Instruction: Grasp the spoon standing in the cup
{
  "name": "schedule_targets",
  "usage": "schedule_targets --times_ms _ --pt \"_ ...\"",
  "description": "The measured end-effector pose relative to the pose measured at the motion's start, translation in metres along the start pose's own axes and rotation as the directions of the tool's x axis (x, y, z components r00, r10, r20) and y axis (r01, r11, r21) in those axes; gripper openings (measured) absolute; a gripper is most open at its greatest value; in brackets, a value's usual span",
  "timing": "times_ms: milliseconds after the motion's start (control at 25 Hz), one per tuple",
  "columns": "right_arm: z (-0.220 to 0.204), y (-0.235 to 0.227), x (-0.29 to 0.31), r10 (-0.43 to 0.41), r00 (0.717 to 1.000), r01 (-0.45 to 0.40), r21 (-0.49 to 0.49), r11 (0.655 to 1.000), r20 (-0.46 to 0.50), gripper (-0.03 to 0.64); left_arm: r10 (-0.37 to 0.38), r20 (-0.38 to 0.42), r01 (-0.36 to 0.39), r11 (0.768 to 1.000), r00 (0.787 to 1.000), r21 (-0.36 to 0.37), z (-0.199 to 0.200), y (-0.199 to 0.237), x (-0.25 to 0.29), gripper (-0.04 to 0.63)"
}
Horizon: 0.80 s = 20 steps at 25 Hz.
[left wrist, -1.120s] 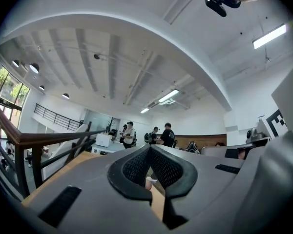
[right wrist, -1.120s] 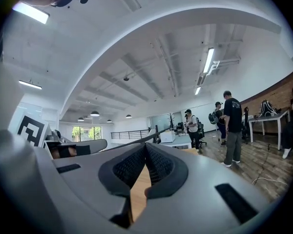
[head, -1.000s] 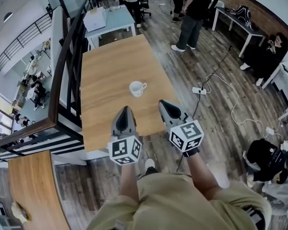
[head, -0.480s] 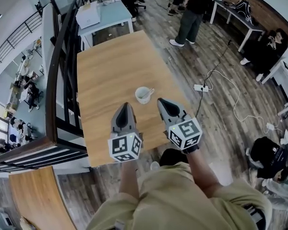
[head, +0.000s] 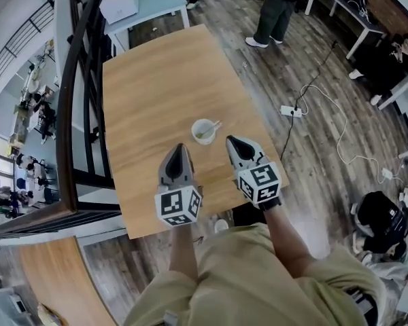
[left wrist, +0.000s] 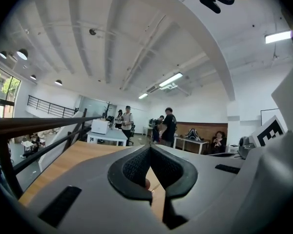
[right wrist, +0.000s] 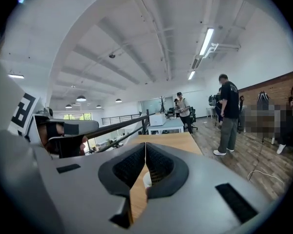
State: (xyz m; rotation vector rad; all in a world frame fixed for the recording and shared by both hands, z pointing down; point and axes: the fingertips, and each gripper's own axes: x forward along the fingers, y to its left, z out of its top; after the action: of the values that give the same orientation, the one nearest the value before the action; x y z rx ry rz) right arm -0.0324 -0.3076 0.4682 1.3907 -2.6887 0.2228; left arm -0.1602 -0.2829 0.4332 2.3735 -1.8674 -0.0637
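Railing: a black railing (head: pixel 75 100) ran along the table's edge, well to the left of the cup.
Table: the wooden table (head: pixel 149 80) carried only the cup, which stood near its front end, within easy reach of both tools.
Left gripper: the left gripper (head: pixel 177 151) hovered near the cup, in front of it and a little to the left. Its jaws were pressed together with nothing between them, probably because this tool had no part in the grasp.
Cup: the white cup (head: pixel 202 132) stood upright, between the two tips and just beyond them.
Spoon: the spoon (head: pixel 213 126) stood in the cup and leaned to its right rim, so the handle pointed toward the right gripper.
Right gripper: the right gripper (head: pixel 234 143) was just beside the cup on its right. Its jaws were pressed together and empty, apart from the spoon.
Step, as I judge: it was the approach. The right jaws had to spread before they could take the handle.
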Motion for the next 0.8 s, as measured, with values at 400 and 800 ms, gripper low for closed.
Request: schedule_targets --times_ms 400,800 --pt "-0.069 -0.043 0.065 0.006 0.982 -0.004 0.013 1.000 -0.188 0.017 -0.012 -0.074 0.009 0.999 0.997 -0.041 -0.047 0.013 0.068 0.005" --pt "-0.147 -0.065 0.133 0.062 0.954 0.006 0.225 0.974 -0.292 0.175 0.021 -0.153 -0.033 0.997 0.988 -0.072 -0.086 0.039 0.111 0.005"
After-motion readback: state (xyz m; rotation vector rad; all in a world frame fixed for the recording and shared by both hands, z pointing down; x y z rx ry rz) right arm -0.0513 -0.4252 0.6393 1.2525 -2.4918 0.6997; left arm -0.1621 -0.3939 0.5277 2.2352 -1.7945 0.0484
